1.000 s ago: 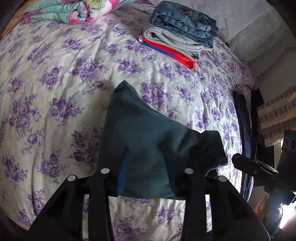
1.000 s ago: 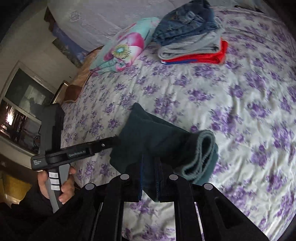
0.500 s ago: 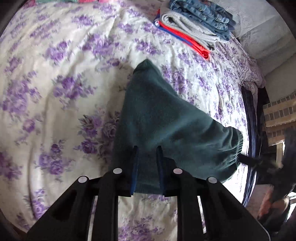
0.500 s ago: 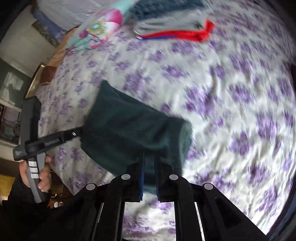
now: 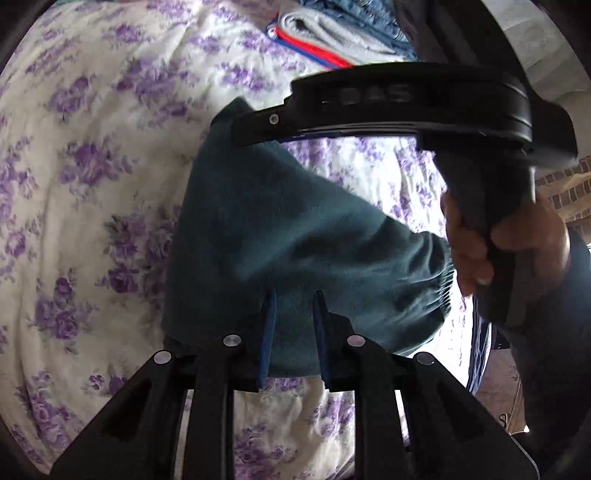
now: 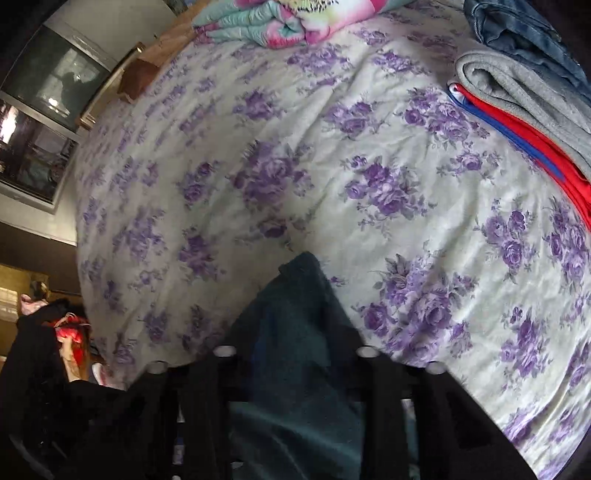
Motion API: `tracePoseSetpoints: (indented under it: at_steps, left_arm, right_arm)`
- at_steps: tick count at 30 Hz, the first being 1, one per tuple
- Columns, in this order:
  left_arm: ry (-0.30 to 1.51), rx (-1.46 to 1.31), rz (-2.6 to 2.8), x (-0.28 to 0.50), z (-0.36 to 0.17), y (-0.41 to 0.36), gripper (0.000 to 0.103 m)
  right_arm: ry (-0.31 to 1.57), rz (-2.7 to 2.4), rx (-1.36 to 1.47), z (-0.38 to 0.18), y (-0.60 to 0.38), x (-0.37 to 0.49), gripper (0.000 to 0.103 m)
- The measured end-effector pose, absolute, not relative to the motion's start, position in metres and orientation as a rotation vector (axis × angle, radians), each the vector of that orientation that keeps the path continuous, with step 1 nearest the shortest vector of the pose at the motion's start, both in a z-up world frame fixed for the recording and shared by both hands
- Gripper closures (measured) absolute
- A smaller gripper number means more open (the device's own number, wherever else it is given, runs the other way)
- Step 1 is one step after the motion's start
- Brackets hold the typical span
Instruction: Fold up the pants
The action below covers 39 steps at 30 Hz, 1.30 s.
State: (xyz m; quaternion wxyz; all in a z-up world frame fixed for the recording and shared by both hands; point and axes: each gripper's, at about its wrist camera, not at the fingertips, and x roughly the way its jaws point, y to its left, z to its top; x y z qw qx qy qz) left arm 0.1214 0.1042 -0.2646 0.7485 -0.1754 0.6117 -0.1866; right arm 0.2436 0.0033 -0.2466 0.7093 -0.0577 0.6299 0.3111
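Left wrist view. Dark green pants (image 5: 288,236), folded, lying on bed with purple-flowered bedsheet (image 5: 92,155); elastic waistband at right. Left gripper (image 5: 293,310) with blue-padded fingers slightly apart, pinching near edge of the pants between them. Right gripper (image 5: 258,129) crossing upper frame, held by right hand (image 5: 506,247), its tip over far corner of the pants; spread or pressed together: cannot tell from here. Stack of folded clothes (image 5: 332,37) at far edge of bed: blue jeans over grey garment over red-and-blue garment.

Right wrist view. Right gripper (image 6: 295,354) spread wide, fingers either side of the pants (image 6: 295,332), fabric filling the gap, no pinch evident. Bedsheet (image 6: 332,166) beyond. Stack of folded clothes (image 6: 517,99) at upper right. Floral quilt (image 6: 280,22), folded, at top. Window (image 6: 48,92) at left.
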Motion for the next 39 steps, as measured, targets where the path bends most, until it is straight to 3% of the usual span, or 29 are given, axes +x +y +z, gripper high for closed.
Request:
tracePoseSetpoints:
  at_steps: [10, 11, 13, 16, 18, 19, 20, 27, 31, 39]
  left_arm:
    - [1.369, -0.381, -0.395, 0.128, -0.287, 0.104, 0.085]
    - [1.379, -0.377, -0.397, 0.129, -0.287, 0.104, 0.085]
    - [1.395, -0.370, -0.402, 0.131, -0.282, 0.103, 0.085]
    - [1.370, -0.381, -0.389, 0.132, -0.262, 0.114, 0.082]
    - [1.313, -0.389, -0.364, 0.129, -0.242, 0.129, 0.068]
    - [1.292, -0.390, -0.344, 0.127, -0.235, 0.136, 0.055]
    - [1.275, -0.391, -0.316, 0.127, -0.230, 0.145, 0.048]
    - [1.334, -0.515, -0.223, 0.134, -0.243, 0.194, 0.046]
    - [1.379, -0.569, -0.270, 0.140, -0.260, 0.184, 0.040]
    - [1.511, -0.608, -0.343, 0.167, -0.300, 0.150, 0.038]
  right_arm:
    - [1.391, 0.669, -0.217, -0.269, 0.032, 0.261, 0.095]
    - [1.404, 0.679, -0.200, -0.267, 0.029, 0.262, 0.092]
    - [1.432, 0.669, -0.145, -0.253, 0.012, 0.266, 0.067]
    - [1.345, 0.666, -0.087, -0.206, -0.028, 0.256, 0.055]
    - [1.285, 0.620, -0.070, -0.178, -0.064, 0.239, 0.029]
    - [1.261, 0.586, -0.061, -0.170, -0.082, 0.228, 0.026]
    - [1.246, 0.554, -0.047, -0.164, -0.099, 0.216, 0.024]
    - [1.223, 0.373, 0.223, -0.172, -0.198, 0.107, 0.024]
    - [1.240, 0.299, 0.330, -0.187, -0.229, 0.055, 0.024]
    - [1.205, 0.210, 0.407, -0.189, -0.265, 0.015, 0.024]
